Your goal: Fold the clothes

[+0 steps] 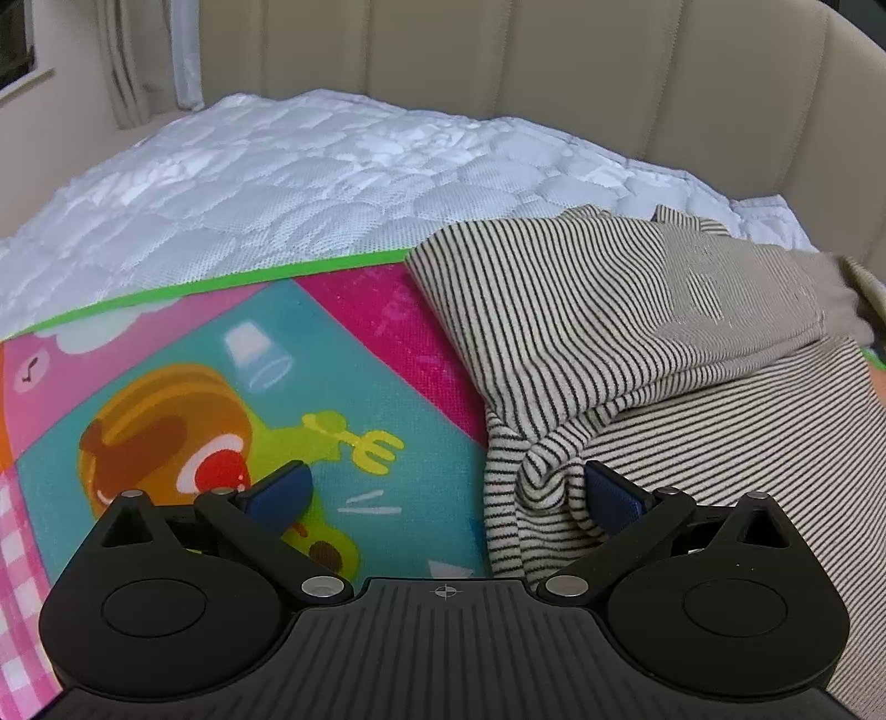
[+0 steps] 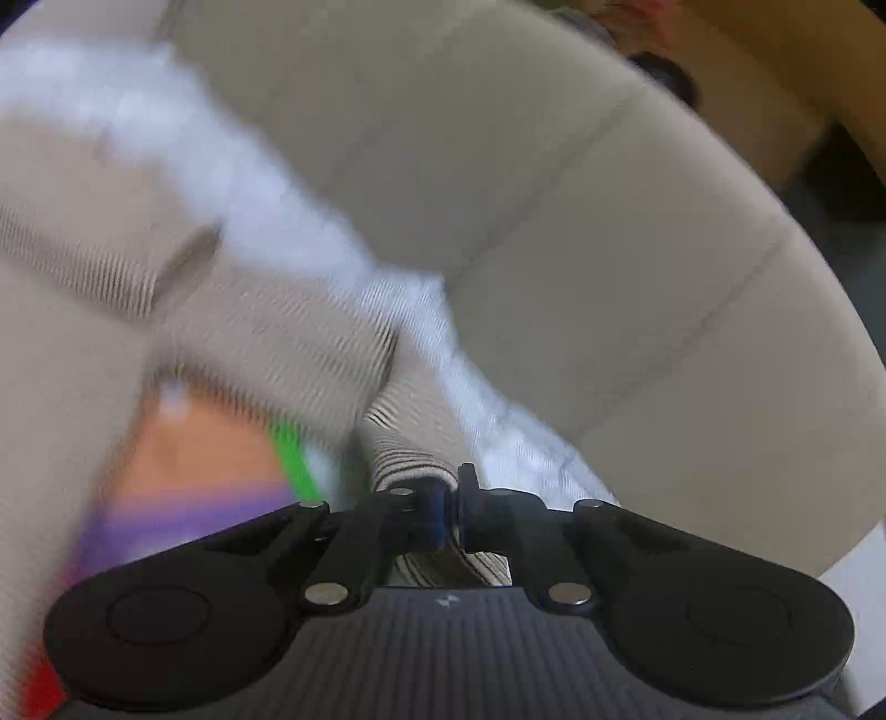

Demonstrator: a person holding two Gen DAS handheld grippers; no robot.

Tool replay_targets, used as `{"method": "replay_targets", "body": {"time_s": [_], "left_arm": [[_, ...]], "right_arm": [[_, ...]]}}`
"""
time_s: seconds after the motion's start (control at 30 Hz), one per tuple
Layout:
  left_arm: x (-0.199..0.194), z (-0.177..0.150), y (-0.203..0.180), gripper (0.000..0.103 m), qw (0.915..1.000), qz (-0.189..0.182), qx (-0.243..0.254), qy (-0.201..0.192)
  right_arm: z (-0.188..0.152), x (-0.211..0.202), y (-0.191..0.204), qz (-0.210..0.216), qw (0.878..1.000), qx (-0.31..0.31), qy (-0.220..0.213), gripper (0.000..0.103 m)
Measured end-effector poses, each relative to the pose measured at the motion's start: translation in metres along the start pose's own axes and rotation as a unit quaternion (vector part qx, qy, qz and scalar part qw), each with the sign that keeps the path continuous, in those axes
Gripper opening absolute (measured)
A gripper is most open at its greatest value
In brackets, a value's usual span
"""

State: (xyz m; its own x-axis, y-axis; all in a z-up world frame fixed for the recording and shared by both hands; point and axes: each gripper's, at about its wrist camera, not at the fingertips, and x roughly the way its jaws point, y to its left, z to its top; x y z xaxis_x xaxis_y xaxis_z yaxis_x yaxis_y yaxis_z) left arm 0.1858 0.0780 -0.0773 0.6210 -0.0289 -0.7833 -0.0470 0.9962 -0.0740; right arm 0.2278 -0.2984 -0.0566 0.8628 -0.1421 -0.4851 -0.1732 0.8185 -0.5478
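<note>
One cream, black-striped knit garment (image 1: 637, 343) lies rumpled and partly folded on the colourful cartoon play mat (image 1: 232, 387), its edge pinched in the right gripper (image 2: 449, 507), while the left gripper (image 1: 443, 493) gapes wide beside it.

White quilted mattress cover (image 1: 310, 183) over the bed, beige padded headboard (image 1: 554, 61) with vertical channels curving round behind it. Bright cartoon play mat (image 1: 232, 387) (green edge, pink and teal panels) laid on top. Curtain (image 1: 185, 50) far left, possibly beside a window. Soft indoor light.
</note>
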Motion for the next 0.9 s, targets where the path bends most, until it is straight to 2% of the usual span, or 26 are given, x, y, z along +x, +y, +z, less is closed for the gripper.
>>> {"method": "replay_targets", "body": {"time_s": [0.13,0.23,0.33,0.5,0.6,0.7,0.9], "left_arm": [[-0.006,0.003,0.01,0.103,0.9991,-0.019,-0.037,0.002],[-0.012,0.007,0.024,0.103,0.9963,-0.036,-0.078,0.003],[-0.017,0.009,0.035,0.103,0.993,-0.048,-0.108,0.0],[-0.027,0.012,0.043,0.103,0.9915,-0.056,-0.116,-0.016],[-0.029,0.014,0.049,0.103,0.9892,-0.066,-0.129,-0.022],[-0.023,0.012,0.054,0.103,0.9874,-0.067,-0.143,-0.01],[-0.021,0.012,0.057,0.103,0.9867,-0.073,-0.145,-0.009]], "right_arm": [[0.061,-0.025,-0.019,0.019,0.996,0.079,-0.035,0.003],[0.11,-0.044,-0.026,0.04,0.991,0.114,-0.064,0.003],[0.155,-0.072,-0.025,0.065,0.986,0.119,-0.098,0.003],[0.225,-0.108,0.0,0.115,0.98,0.093,-0.133,0.003],[0.248,-0.129,0.029,0.134,0.979,0.058,-0.145,0.003],[0.265,-0.13,0.066,0.16,0.976,0.031,-0.145,0.003],[0.275,-0.132,0.134,0.204,0.97,-0.009,-0.129,0.004]]}}
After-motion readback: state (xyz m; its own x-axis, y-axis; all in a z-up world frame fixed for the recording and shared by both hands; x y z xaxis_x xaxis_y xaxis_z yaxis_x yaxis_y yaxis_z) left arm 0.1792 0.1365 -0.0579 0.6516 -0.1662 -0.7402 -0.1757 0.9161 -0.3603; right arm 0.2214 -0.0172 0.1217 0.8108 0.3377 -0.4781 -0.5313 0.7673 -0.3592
